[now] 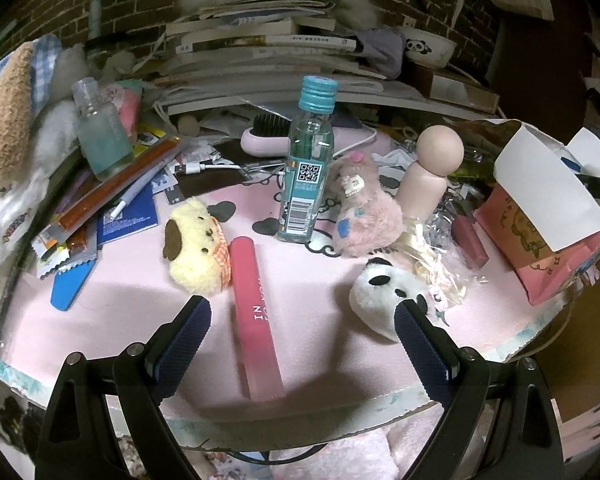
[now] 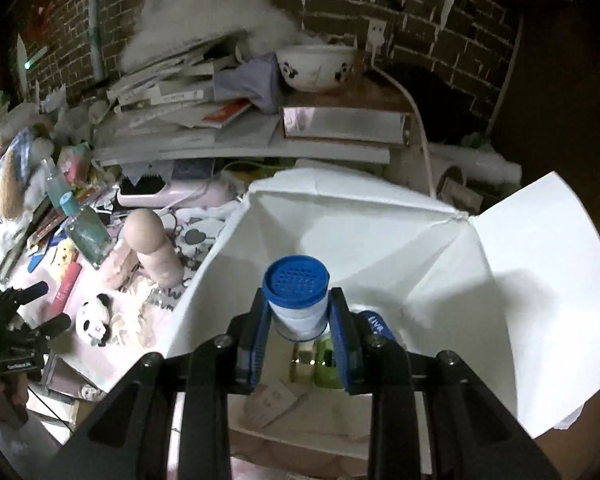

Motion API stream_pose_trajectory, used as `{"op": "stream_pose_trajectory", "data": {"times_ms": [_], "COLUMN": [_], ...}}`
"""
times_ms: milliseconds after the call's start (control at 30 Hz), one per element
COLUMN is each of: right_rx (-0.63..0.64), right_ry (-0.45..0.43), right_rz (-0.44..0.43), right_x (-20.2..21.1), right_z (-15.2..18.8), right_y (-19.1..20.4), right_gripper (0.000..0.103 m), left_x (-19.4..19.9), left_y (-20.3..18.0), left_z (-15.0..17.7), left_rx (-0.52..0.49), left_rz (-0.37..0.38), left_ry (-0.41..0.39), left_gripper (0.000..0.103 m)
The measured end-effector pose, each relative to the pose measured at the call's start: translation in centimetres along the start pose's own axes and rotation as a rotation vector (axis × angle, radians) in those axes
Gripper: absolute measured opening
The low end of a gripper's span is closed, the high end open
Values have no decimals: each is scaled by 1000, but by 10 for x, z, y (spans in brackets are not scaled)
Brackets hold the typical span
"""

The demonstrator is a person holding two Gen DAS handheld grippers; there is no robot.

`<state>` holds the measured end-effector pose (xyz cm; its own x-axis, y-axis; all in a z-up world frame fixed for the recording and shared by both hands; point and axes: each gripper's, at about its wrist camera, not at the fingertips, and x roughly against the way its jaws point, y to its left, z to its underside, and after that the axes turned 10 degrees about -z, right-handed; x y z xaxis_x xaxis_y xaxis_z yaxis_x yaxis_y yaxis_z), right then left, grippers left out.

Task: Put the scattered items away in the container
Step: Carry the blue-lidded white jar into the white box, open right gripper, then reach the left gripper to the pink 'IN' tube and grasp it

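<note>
1. Over the open white box [image 2: 380, 240], the right gripper [image 2: 300, 316] has its blue-padded fingers closed on a white jar with a perforated blue lid [image 2: 296, 296], held above the box's inside.
2. Below the jar, on the box floor, lie a blue tube [image 2: 376, 322] with partly legible white letters "LIVA", a gold-capped green bottle [image 2: 316, 364] and a small printed paper slip [image 2: 272, 400] whose text is too small to read.
3. On the pink tabletop [image 1: 120, 300], the left gripper [image 1: 302, 316] hovers with its fingers spread wide, holding nothing.
4. Between those fingers lies a pink tube [image 1: 256, 320]; only the letters "N I" near its lower half can be read.
5. Just beside the tube's upper end sits a yellow dog plush [image 1: 196, 240], and a panda plush [image 1: 384, 292] touches the tip of the finger seen on the right.
6. Behind them stands upright a clear teal bottle with a ribbed blue cap [image 1: 306, 168], carrying a QR code and a barcode; its other print is unreadable.
7. Beside it sits a pink fluffy plush [image 1: 364, 216], then a beige round-headed massager [image 1: 432, 176].
8. At the right edge of the left wrist view, a pink cartoon-printed side of the box [image 1: 540, 248] shows below its white flap.
9. Farther back, a panda-printed bowl [image 2: 316, 66] rests on stacked books [image 2: 340, 128].
</note>
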<state>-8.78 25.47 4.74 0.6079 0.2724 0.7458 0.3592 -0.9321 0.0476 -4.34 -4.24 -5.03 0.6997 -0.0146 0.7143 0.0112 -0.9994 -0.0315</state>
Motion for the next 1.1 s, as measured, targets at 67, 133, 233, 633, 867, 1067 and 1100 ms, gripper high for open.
{"op": "stream_pose_trajectory", "data": {"times_ms": [67,133,233,633,867,1067,1100], "right_rx": [6,11,13,9,75,127,134], "right_ry": [4,6,4,-62,-144,-141,-138], "right_rz": [3,8,11,-1,-64,-172,-200], "right_x": [-3,-5,-6,5,25,17,14], "right_z": [2,2,3,4,1,9,11], "right_y": [1,3,3,6,40,78,83], "right_gripper": [26,26,26,42,45,49,49], "left_x": [-2,-4,-7,-13,-14,-14,-14], "left_y": [0,1,3,1,1,0,1], "left_z": [1,1,2,4,4,5,5], "left_rx": [-2,-1,2,-5,-8,-14,-15], "left_rz": [2,1,-2,-15,-14,-21,-23], "left_ry": [6,11,17,34,32,33,34], "left_gripper": [92,92,92,92,92,92,92]}}
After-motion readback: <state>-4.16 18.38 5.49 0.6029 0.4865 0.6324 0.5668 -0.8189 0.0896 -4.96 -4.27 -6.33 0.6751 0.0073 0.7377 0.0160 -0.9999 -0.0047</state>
